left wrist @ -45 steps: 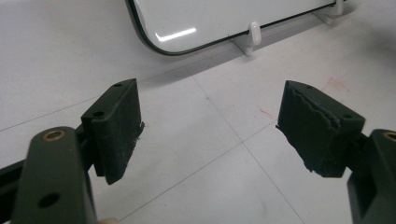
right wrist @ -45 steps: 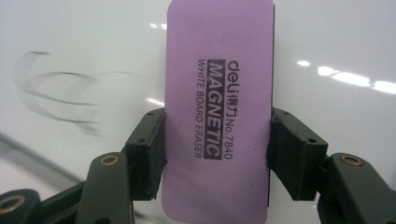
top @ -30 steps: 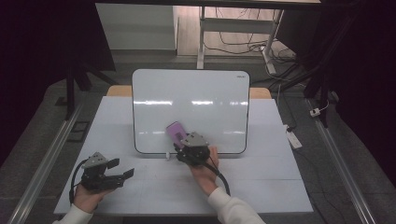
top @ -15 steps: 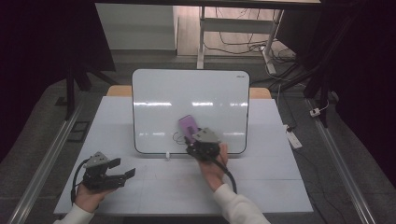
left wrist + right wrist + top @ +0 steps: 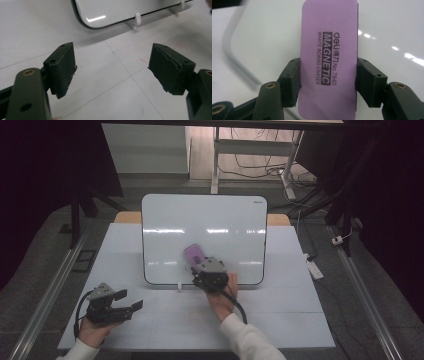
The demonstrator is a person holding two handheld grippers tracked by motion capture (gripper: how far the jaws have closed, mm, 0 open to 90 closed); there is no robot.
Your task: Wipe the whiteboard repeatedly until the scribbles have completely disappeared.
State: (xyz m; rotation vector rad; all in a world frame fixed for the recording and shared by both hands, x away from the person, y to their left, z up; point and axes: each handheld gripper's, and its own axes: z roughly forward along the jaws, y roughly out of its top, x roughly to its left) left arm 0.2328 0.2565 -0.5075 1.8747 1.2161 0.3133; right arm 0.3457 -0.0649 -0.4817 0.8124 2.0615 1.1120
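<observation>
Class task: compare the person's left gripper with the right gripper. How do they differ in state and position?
The left gripper stands open and empty; the right gripper is shut on the purple rectangular whiteboard eraser. Left is over the white table; right is at the glossy whiteboard. Both have black jaws.

A white table [image 5: 280,320] stands on a grey floor [image 5: 40,270], its top crossed by faint seams. Metal rails [image 5: 47,292] run along the floor on both sides. Beyond the table, a desk frame [image 5: 216,157] rises from the floor, with cables [image 5: 260,162] lying loose beneath it. A power strip [image 5: 314,268] lies on the floor just beside the table's right edge. Dark curtains [image 5: 50,165] hang at left and right.
</observation>
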